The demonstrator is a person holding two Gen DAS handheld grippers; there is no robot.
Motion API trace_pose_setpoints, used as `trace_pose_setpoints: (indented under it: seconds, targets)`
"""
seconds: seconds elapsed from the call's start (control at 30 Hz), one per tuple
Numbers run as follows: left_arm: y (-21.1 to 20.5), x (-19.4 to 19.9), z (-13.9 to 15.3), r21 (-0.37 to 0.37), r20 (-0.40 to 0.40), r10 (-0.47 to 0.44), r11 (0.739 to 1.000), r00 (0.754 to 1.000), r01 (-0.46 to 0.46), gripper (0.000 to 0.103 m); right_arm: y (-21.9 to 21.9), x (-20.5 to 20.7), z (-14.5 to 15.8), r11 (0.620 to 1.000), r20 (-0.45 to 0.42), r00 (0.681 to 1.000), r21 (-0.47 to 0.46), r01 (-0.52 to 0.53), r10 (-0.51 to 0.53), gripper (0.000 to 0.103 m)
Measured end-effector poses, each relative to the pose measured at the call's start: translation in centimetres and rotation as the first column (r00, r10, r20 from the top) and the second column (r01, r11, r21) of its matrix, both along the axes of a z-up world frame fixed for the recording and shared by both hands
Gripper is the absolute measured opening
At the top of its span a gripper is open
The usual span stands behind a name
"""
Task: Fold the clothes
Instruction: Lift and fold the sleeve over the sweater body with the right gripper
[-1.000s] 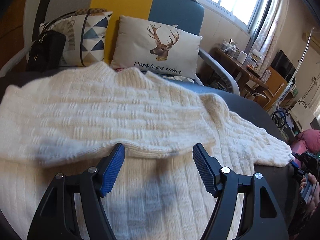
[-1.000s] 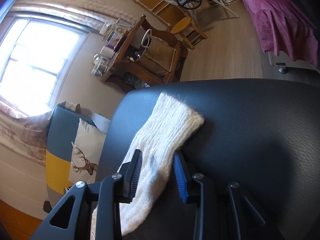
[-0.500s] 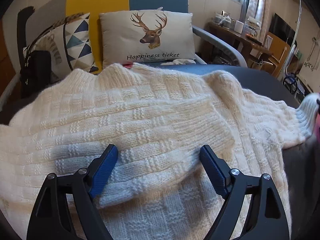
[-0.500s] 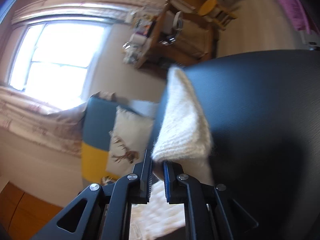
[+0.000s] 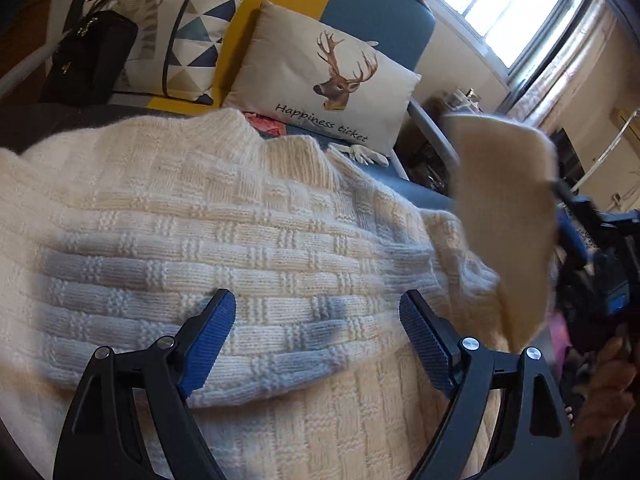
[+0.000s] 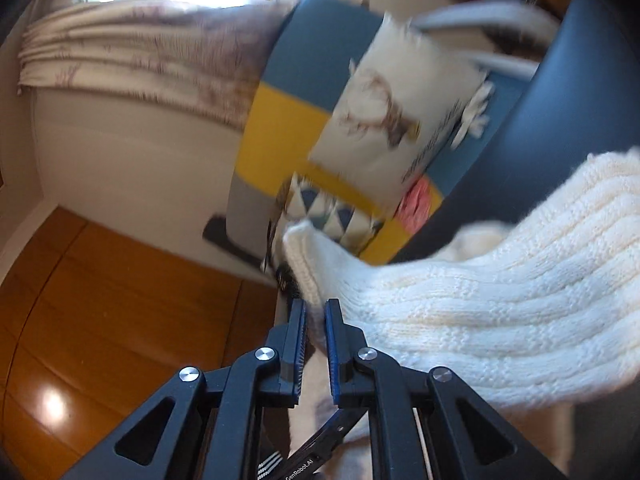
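A cream knitted sweater lies spread over a dark table, one sleeve folded across its body. My left gripper stands open just above the folded sleeve, with nothing between its blue pads. The other sleeve is lifted into the air at the right of the left wrist view. My right gripper is shut on that sleeve's cuff, and the sleeve trails off to the right toward the sweater body. The right gripper also shows at the right edge of the left wrist view, blurred.
Behind the table stands a blue, yellow and grey sofa with a deer cushion, a triangle-pattern cushion and a black bag. A window is at the back right. An orange wooden floor lies to the left.
My right gripper closed on the cuff, lifted the sleeve off the table and swung it toward the sweater body. My left gripper opened wider and shifted a little over the folded sleeve.
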State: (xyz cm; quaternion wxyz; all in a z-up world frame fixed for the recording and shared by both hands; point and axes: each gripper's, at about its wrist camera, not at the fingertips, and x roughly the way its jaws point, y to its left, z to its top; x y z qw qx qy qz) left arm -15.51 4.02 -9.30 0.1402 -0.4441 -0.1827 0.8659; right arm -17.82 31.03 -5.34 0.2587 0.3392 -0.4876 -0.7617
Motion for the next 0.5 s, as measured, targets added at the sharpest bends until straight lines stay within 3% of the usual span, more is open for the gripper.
trace_pose_setpoints:
  seconds: [0.1,0.2,0.27,0.33,0.4,0.5]
  targets:
    - [-1.0,0.1,0.0,0.060,-0.011,-0.016,0.998,1.000,0.017,0.087,-3.7,-0.4,-2.9,0.997,0.054,0.996,0.003,-0.073,0.072,0.009]
    - [-3.1,0.0,-0.6,0.129,0.004,0.029,0.991,1.000,-0.029,0.087,-5.9,-0.6,-5.7,0.992,0.114,0.986,0.014,-0.127,0.124,0.009]
    - [-3.1,-0.1,-0.6,0.138,0.010,0.026,0.990,1.000,-0.027,0.087,-6.6,-0.3,-7.1,0.985,0.149,0.975,0.036,-0.171,0.164,0.009]
    - [-2.7,-0.3,-0.5,0.123,0.014,0.015,0.992,1.000,-0.016,0.087,-5.8,0.9,-7.2,0.987,0.151,0.979,0.054,-0.150,0.140,0.015]
    - [-1.8,-0.6,-0.3,0.112,0.018,-0.002,0.994,1.000,0.000,0.087,-4.2,3.2,-7.1,0.996,0.113,0.990,0.019,-0.085,0.083,0.028]
    - [-0.5,-1.5,-0.3,0.098,0.049,-0.004,0.995,0.999,-0.001,0.087,-2.4,7.1,-8.0,0.999,0.081,0.996,-0.020,-0.025,0.026,0.028]
